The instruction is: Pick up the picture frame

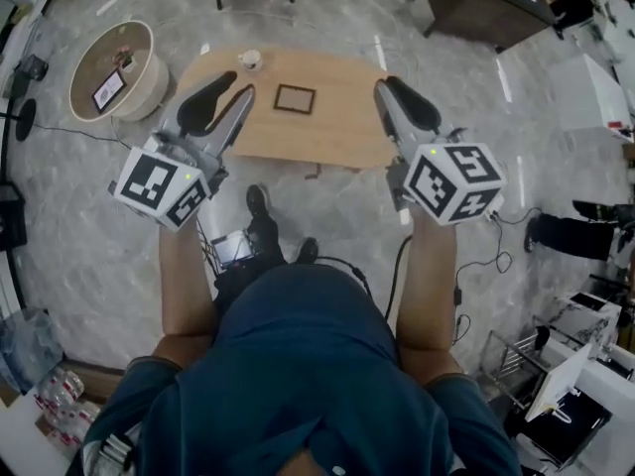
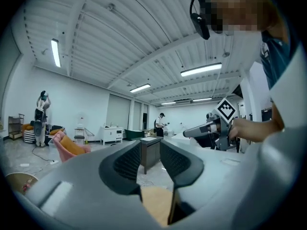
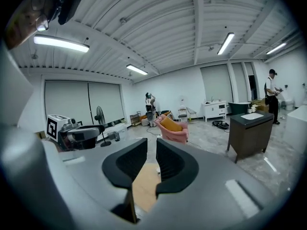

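The picture frame [image 1: 295, 98] is lying flat on the wooden table [image 1: 337, 137], near the middle and a bit toward the far edge. Its long side is running left to right. The left gripper [image 1: 238, 95] is hanging over the table's left edge, its jaws apart and holding nothing. The right gripper [image 1: 385, 92] is hanging over the right edge, also parted and empty. The frame is sitting between them, and the left gripper is looking nearer.
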The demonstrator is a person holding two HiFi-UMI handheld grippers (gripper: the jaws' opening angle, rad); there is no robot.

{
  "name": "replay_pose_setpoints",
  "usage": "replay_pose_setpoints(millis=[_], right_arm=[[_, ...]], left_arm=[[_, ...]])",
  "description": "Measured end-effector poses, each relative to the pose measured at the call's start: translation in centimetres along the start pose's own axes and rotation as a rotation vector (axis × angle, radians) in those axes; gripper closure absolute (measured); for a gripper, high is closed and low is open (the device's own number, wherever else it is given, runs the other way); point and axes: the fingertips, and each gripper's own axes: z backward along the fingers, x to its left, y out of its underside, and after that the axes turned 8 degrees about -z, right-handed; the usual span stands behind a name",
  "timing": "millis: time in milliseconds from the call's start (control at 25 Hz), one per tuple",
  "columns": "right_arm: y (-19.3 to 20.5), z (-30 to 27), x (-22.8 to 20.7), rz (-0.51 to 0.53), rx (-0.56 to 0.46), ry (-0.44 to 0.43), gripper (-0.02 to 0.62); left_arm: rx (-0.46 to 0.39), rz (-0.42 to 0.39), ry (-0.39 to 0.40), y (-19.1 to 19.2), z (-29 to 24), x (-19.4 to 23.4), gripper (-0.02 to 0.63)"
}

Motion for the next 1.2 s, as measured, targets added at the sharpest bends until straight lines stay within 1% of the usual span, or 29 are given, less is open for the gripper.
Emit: replay_pose_setpoints(millis=[120, 240, 400, 560, 720, 920, 1080, 1200], right_arm=[[-0.6, -2.5, -0.2, -0.002, -0.005, 0.047, 0.528], [-1.5, -5.3, -0.5, -0.017, -0.011, 0.084, 0.528], [-2.8, -10.0, -0.5, -0.036, -0.014, 0.122, 0.528], [-3.3, -13.7, -0.7, -0.045, -0.015, 0.15, 0.528], [-3.6, -16.9, -0.9, -0.051, -0.006, 0.166, 0.528], [-3.8, -20.6, -1.0, -0.056, 0.025, 0.165, 0.528], [-3.8, -22.9, -2.4, -0.07, 0.04, 0.154, 0.526], [-4.2, -25.1, -4.3, -0.082, 0.048, 0.145, 0.526]], left_arm=[[-0.029, -0.002, 0.037, 0.0, -1.5, 3.5, 0.491], [-0.034, -0.001, 0.077, -0.2, -3.4, 6.9, 0.491], [-0.047, -0.005, 0.132, 0.1, -5.8, 12.1, 0.491], [-0.045, -0.006, 0.173, 0.8, -7.2, 15.6, 0.489], [-0.051, 0.008, 0.183, 1.4, -8.3, 18.5, 0.489], [-0.038, 0.019, 0.182, 2.2, -8.9, 21.7, 0.489], [-0.013, 0.024, 0.167, 3.2, -9.7, 23.3, 0.488], [0.007, 0.027, 0.143, 3.9, -10.7, 25.0, 0.486]])
